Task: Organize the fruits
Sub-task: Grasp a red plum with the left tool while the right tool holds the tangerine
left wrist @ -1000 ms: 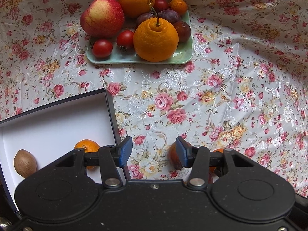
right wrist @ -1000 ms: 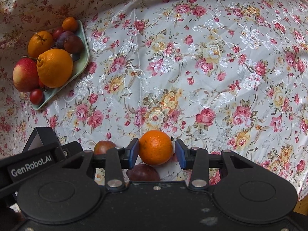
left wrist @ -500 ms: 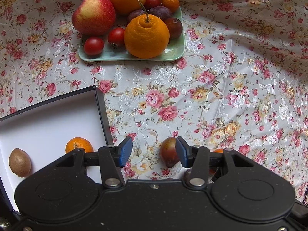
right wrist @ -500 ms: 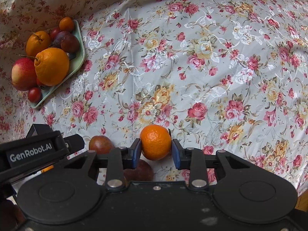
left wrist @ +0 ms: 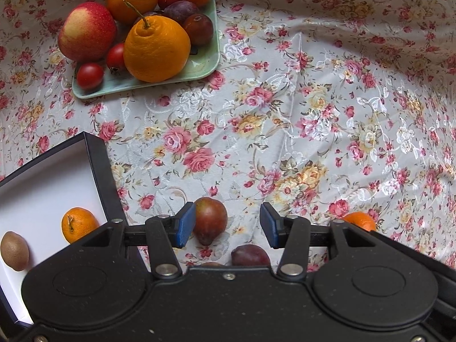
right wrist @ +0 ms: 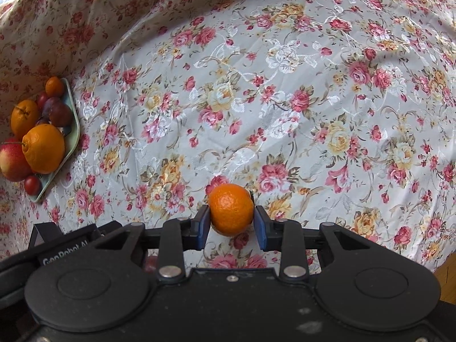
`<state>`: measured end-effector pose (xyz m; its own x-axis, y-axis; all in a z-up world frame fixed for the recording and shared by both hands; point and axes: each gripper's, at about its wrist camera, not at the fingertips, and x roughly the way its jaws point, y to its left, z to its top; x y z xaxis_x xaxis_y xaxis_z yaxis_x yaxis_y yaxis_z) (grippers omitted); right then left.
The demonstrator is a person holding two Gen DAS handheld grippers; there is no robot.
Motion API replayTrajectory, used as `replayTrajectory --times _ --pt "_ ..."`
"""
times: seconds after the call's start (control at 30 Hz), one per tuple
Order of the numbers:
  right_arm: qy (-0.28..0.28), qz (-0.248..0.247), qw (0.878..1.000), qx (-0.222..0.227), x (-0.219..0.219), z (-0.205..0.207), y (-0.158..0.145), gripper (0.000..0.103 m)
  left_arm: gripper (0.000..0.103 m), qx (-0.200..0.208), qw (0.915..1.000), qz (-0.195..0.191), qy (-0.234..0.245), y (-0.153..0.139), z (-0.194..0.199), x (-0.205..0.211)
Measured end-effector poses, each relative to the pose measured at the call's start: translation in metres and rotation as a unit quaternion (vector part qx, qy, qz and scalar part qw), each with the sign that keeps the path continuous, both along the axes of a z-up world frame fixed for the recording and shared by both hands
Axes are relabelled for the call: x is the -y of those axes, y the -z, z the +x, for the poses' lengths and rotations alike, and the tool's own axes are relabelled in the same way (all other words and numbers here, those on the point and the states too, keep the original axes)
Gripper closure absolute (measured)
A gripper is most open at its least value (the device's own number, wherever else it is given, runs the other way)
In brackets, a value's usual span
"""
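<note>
My right gripper (right wrist: pixel 230 225) is shut on a small mandarin (right wrist: pixel 231 209) and holds it above the floral cloth. My left gripper (left wrist: pixel 227 225) is open, low over the cloth, with a red-brown plum (left wrist: pixel 210 219) between its blue pads, nearer the left pad. A second dark plum (left wrist: pixel 250 255) lies just behind it, half hidden by the gripper body. The held mandarin (left wrist: pixel 359 220) shows at the right in the left wrist view. A black box with a white inside (left wrist: pixel 34 182) at lower left holds a mandarin (left wrist: pixel 79 224) and a kiwi (left wrist: pixel 14 250).
A pale green plate (left wrist: pixel 203 67) at the back left carries an apple (left wrist: pixel 87 31), two large oranges, plums, small red tomatoes and a small mandarin. The same plate (right wrist: pixel 72 134) sits at the far left in the right wrist view. Floral cloth covers the table.
My right gripper closed on the mandarin and lifted it off the cloth. My left gripper shifted right, bringing the red-brown plum between its open pads.
</note>
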<state>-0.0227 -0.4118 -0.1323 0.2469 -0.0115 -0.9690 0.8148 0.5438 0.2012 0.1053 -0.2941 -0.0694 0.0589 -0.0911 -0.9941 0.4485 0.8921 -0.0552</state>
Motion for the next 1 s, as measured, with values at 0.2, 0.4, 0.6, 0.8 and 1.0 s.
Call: replayTrajectory --times 0.2,0.4,0.6,0.8,1.0 --pt "0.029 0.004 1.0 0.005 0.008 -0.008 -0.004 0.069 0.048 0.005 0.9998 0.017 0.002 0.007 0.0 -0.002" --pt "0.048 -0.034 0.998 0.008 0.005 -0.01 -0.012 0.069 0.048 0.0 0.9998 0.018 -0.007 0.01 0.005 -0.007" --pt "0.05 -0.051 0.997 0.003 0.002 -0.01 -0.012 0.069 0.048 -0.008 0.9996 0.026 -0.003 0.017 0.003 -0.004" --pt "0.043 -0.063 0.997 0.0 -0.001 -0.008 -0.013 0.069 0.048 -0.016 0.9994 0.03 -0.003 0.025 -0.001 -0.002" --pt "0.042 -0.056 0.998 -0.002 -0.002 -0.008 -0.013 0.069 0.059 -0.016 0.9993 0.031 -0.016 0.031 0.002 -0.005"
